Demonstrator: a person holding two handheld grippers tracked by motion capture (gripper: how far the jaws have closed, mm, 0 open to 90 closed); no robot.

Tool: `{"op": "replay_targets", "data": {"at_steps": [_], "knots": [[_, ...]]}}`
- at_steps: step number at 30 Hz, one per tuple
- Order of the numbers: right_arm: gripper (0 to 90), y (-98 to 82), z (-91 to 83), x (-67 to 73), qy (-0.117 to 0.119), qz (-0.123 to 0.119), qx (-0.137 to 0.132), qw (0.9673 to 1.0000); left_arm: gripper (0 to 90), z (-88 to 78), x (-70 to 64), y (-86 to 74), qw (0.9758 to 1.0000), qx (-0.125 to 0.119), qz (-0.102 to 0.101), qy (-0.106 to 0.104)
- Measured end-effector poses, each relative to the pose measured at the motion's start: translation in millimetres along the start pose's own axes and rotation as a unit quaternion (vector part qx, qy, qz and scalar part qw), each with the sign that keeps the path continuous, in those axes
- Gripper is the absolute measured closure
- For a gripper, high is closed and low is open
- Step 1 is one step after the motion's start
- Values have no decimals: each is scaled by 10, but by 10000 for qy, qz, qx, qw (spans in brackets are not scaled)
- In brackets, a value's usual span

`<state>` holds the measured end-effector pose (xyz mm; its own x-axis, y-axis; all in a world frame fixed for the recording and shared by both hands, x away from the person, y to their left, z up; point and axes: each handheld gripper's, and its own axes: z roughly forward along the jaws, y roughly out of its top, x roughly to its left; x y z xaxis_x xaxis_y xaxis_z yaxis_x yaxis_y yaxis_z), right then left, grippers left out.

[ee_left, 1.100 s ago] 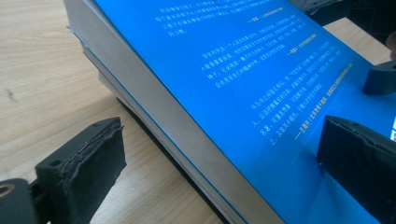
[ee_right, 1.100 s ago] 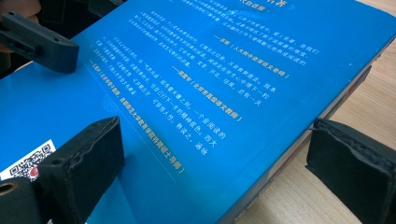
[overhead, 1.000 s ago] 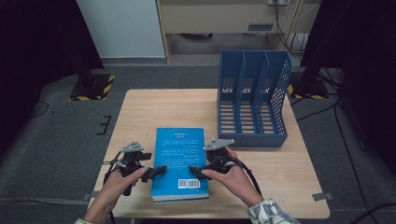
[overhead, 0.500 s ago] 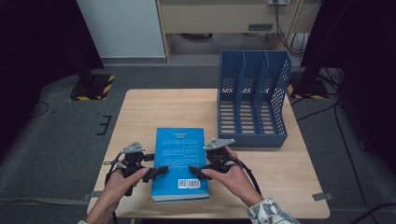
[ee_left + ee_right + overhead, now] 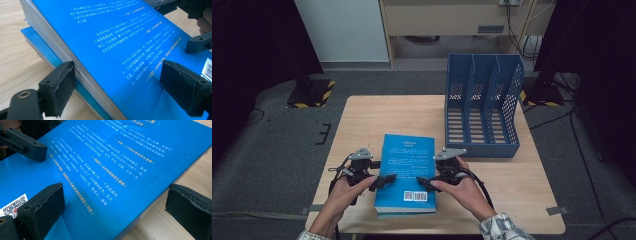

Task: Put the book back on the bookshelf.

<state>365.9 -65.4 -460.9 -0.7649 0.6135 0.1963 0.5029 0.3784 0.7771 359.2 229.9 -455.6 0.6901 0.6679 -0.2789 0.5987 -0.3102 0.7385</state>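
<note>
The glossy blue paperback book [image 5: 406,172] lies on a second blue book at the near edge of the pale wooden table [image 5: 377,115]. The left tongs [image 5: 120,87] and right tongs [image 5: 117,207] each straddle a side edge; the left have just been closing, one pad at the page block. Both grips are shallow, so I judge the slick cover may slip or the book sag open.

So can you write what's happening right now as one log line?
left gripper: jaws closing on blue book edge | right gripper: straddling opposite edge | file rack: empty | under it: second book

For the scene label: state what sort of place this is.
Probably a lab or office recording corner: a small wooden table on grey carpet, a blue file rack, cables and taped stand bases around it.
</note>
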Motion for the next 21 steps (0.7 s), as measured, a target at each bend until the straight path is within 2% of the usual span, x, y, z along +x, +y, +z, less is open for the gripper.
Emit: {"op": "replay_targets", "data": {"at_steps": [3,5,8,10,16,21], "knots": [[13,-7,-3,-23,35,87,23,10000,129,22,7,31,10000,56,57,-36],[5,-23,3,-59,124,274,72,9995,129,38,25,38,9999,53,53,-97],[2,-73,26,-129,350,584,3,9977,128,42,34,36,9999,42,55,-131],[1,-87,42,-163,438,700,-14,9966,128,43,38,33,9999,30,55,-143],[0,-81,64,-216,534,795,-5,9954,122,48,50,41,9998,63,57,-176],[0,-85,97,-278,648,984,-5,9930,121,49,53,40,9998,62,70,-181]]}}
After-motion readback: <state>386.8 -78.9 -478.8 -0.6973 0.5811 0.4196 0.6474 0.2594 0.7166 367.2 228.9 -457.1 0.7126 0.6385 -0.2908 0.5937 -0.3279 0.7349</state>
